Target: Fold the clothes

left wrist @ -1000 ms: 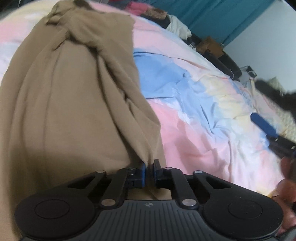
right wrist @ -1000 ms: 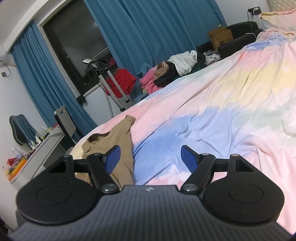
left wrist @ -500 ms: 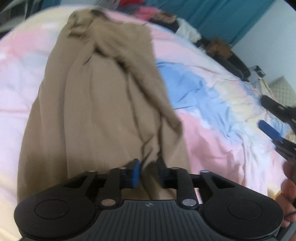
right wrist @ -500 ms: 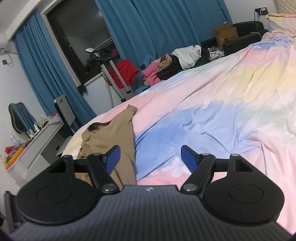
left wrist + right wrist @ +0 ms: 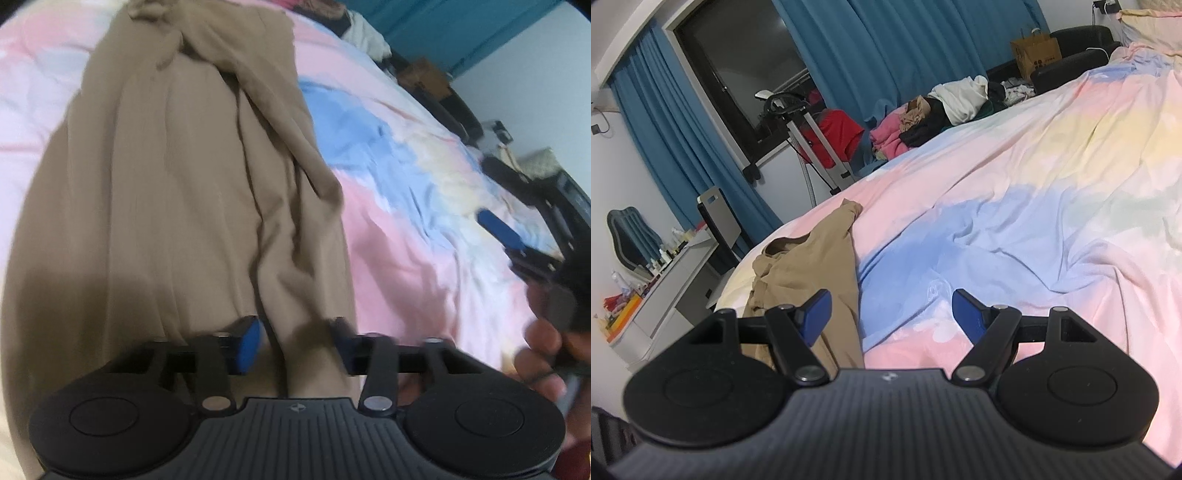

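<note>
Bed [image 5: 1052, 192] fills both views, spread with a pastel sheet in pink, blue and yellow patches, rumpled in the blue zone. Blue curtains [image 5: 886, 48] and a heap of other clothes [image 5: 938, 110] lie beyond its far edge.

Tan garment [image 5: 177, 192] lies lengthwise on the pink part of the sheet, neckline bunched at the far end, long creases running toward the camera. Its right-hand edge is rolled and doubled over itself, not flat. In the right wrist view the same garment [image 5: 809, 273] sits to the left of the blue patch.

Left gripper [image 5: 295, 341] — jaws parted, straddling a raised ridge of the tan cloth at its near hem; the pads flank the fabric but do not pinch it. Frame is blurred here, so contact cannot be judged finely.

Right gripper [image 5: 890, 314] — jaws wide apart, holding nothing, hovering over the sheet just beside the garment's edge. It also shows at the right of the left wrist view, blurred, with the person's hand [image 5: 543, 354] on it.

Judgement: the cloth is being laid out, no fold made yet. To do this well, flatten the rolled right edge first: pinch a single layer at the hem corner with each gripper, pull outward and apart, keep the cloth low to the sheet. Grabbing the ridge would likely lock the creases in.
</note>
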Motion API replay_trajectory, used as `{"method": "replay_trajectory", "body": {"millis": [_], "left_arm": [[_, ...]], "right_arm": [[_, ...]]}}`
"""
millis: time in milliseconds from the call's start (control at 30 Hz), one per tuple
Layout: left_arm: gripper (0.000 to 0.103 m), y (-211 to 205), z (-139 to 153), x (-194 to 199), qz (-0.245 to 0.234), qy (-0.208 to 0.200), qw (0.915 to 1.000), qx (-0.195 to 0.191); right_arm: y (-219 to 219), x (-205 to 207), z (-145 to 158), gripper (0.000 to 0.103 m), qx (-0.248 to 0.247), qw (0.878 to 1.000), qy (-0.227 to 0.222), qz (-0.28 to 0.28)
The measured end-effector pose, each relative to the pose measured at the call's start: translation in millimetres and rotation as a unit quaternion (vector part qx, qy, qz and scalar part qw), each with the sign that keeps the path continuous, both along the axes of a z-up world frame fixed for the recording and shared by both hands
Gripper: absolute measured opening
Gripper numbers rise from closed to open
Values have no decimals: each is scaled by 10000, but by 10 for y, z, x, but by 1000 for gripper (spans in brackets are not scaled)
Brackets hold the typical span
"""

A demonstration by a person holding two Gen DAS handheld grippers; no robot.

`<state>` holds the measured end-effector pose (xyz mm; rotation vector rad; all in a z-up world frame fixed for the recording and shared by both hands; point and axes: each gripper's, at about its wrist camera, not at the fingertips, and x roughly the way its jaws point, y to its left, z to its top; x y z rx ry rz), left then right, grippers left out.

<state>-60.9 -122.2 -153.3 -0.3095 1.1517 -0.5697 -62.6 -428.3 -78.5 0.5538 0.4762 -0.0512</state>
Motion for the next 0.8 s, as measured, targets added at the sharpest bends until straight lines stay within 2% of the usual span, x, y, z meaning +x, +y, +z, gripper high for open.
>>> {"method": "replay_trajectory", "body": {"millis": [33,133,300,433,533,667,800], "left_arm": [[9,-1,-13,-23,-63,39,10000,0],[1,1,-7,-77,-141,-43,9999,15],[1,52,255,-173,-147,-375,9990,-183],[1,169,448,-253,2,-340,9994,-28],[1,331,442,-290,184,-219,9995,167],[1,454,247,-264,390,42,9984,397],[2,508,165,-232,315,87,9988,371]], "right_arm": [[13,14,-7,75,-5,10000,27,35],[60,52,-39,75,-24,9998,138,168],[148,79,-59,75,-170,9990,288,309],[212,95,-66,75,-283,9982,360,374],[279,127,-86,75,-361,9972,455,475],[368,167,-136,74,-376,9949,633,693],[472,186,-200,74,-274,9912,801,1018]]}}
